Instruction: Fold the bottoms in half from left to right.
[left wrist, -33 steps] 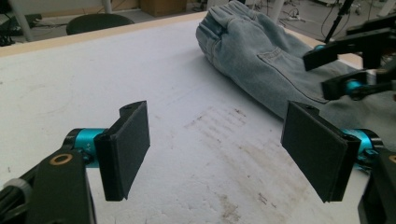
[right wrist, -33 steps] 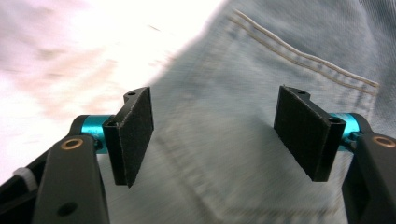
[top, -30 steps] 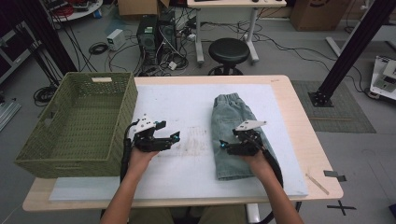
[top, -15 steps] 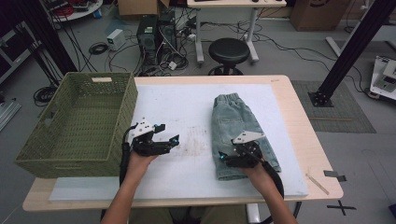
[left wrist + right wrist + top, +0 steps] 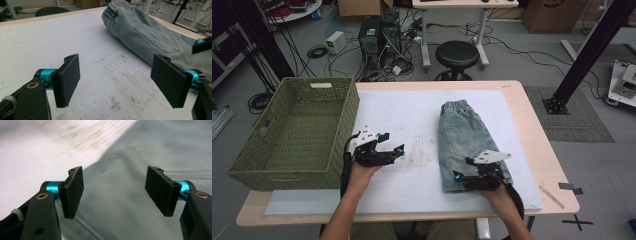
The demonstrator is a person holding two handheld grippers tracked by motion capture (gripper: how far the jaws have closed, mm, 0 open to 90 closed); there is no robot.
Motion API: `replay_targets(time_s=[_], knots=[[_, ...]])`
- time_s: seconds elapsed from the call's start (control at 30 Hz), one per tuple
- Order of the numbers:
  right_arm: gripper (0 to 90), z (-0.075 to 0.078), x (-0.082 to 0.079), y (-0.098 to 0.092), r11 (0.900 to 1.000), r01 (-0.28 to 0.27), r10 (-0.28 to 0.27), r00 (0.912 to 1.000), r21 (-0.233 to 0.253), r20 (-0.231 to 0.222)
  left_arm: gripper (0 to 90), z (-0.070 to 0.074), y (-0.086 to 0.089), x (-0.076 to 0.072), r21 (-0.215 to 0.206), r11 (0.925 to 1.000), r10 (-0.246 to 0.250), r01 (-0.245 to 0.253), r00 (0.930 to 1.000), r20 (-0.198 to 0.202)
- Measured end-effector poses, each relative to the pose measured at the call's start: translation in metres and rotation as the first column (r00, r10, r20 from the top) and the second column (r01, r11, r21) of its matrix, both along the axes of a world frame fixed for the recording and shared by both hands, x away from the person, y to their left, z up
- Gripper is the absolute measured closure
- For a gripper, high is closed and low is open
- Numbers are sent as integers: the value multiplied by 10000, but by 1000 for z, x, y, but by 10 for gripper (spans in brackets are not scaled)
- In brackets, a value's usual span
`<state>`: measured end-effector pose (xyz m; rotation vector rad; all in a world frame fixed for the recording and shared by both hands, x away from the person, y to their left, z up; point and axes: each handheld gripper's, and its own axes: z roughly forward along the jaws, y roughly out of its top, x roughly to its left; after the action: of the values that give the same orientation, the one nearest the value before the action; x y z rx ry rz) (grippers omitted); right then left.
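Note:
A folded pair of light blue denim shorts (image 5: pixel 462 137) lies on the white sheet (image 5: pixel 412 120), waistband at the far end. My right gripper (image 5: pixel 458 176) hovers over the shorts' near hem, pointing left, open with nothing between its jaws; denim (image 5: pixel 120 182) spreads under them in the right gripper view. My left gripper (image 5: pixel 393 144) is open over bare sheet left of the shorts, pointing right. In the left gripper view the shorts (image 5: pixel 147 32) lie ahead to the right, and nothing sits between the jaws.
A green woven basket (image 5: pixel 294 130) stands at the table's left end, close to my left hand. The wooden table (image 5: pixel 532 120) edge runs just right of the shorts. A small stick (image 5: pixel 552 196) lies near the front right corner.
My right gripper has drawn back toward the near edge, from mid-shorts to the hem. The left gripper has shifted slightly toward the near side. Both stay open.

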<state>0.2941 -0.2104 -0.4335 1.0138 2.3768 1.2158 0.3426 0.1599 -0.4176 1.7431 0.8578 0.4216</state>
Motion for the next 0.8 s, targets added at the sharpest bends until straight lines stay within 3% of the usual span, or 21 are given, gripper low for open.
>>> replay_targets(time_s=[0.07,0.17,0.3,0.37,0.43,0.6,0.7,0.8], knots=[[379,5,-4,-24,9965,836,-836,9957,6,401,238,0,0,0,-8,10000,1,-1,10000,-11],[470,2,-5,-50,9781,1967,-1948,9803,-678,337,238,1,0,0,-29,10000,19,-18,10000,4],[643,-9,-5,-80,9537,2814,-2830,9591,-1063,-7,238,2,-2,1,-65,10000,0,0,10000,23],[677,-15,-6,-89,9436,3061,-3095,9509,-1263,-80,238,2,-2,2,-69,10000,7,-7,10000,50],[687,-16,-8,-94,9456,3075,-3101,9507,-1059,-80,238,3,-3,3,-86,10000,26,-25,10000,57],[687,-16,-16,-94,9437,2843,-2822,9586,-1691,374,238,4,-3,3,-78,10000,8,-7,10000,86],[702,-14,-17,-97,9435,2799,-2788,9598,-1776,312,238,4,-2,3,-67,10000,42,-42,10000,76],[740,-10,-16,-94,9283,2751,-2721,9611,-2502,469,238,4,-1,3,-130,9999,90,-88,9999,109]])
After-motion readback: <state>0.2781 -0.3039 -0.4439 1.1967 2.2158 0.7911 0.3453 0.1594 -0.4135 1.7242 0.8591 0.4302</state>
